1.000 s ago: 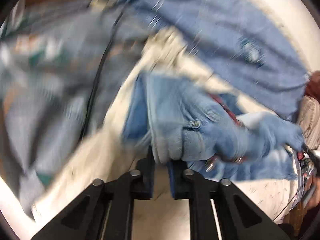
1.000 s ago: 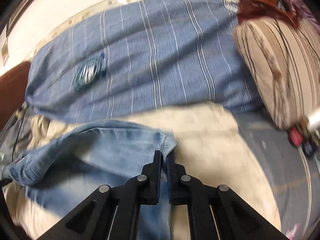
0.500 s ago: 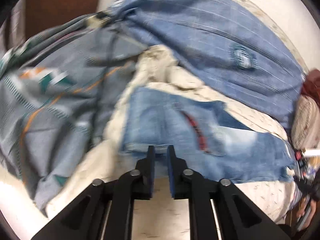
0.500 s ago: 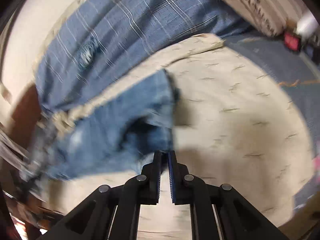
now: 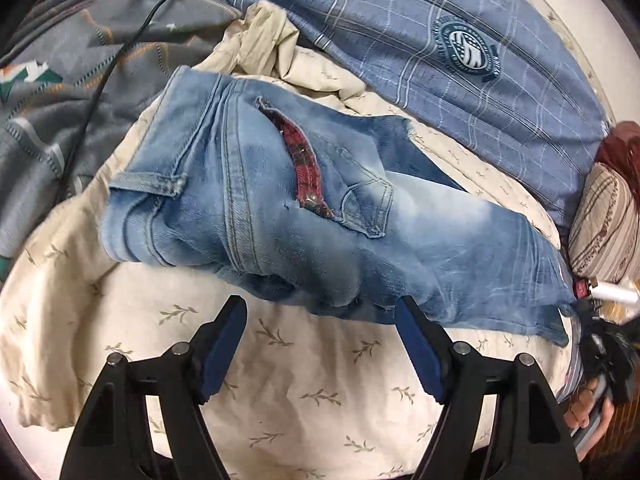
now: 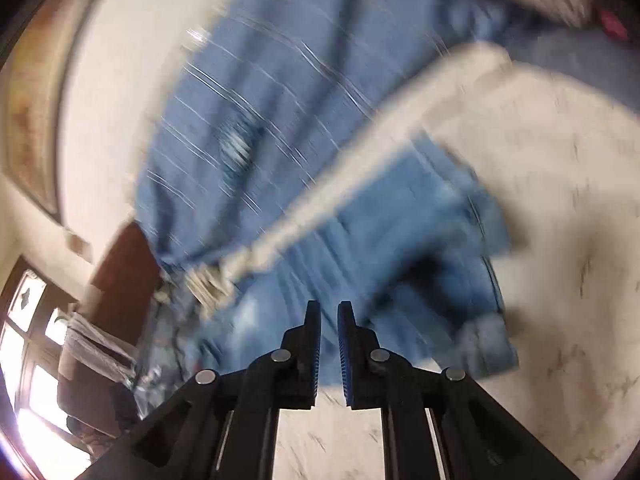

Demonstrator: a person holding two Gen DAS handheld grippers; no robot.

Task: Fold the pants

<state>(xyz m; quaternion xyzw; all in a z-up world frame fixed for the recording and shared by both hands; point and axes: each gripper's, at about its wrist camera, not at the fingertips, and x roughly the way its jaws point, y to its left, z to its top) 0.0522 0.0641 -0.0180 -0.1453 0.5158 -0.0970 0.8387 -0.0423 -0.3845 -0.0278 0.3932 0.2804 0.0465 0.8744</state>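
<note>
Light blue jeans (image 5: 304, 216) with a red plaid pocket lining lie folded on a cream leaf-print sheet (image 5: 280, 400), waistband at the left. My left gripper (image 5: 320, 316) is open and empty, its blue pads just in front of the jeans' near edge. In the blurred right wrist view the jeans (image 6: 400, 248) lie ahead of my right gripper (image 6: 329, 320), whose jaws stand nearly together with a narrow gap and nothing between them.
A blue plaid cloth (image 5: 460, 52) with a round badge lies behind the jeans. A grey patterned blanket (image 5: 60, 100) with a black cable (image 5: 108, 68) lies at the left. A striped pillow (image 5: 604, 220) is at the right. A window (image 6: 28, 340) shows far left.
My left gripper has let go of the jeans, opened wide and drawn back. My right gripper has released the jeans' edge and swung away. The jeans now lie on the sheet.
</note>
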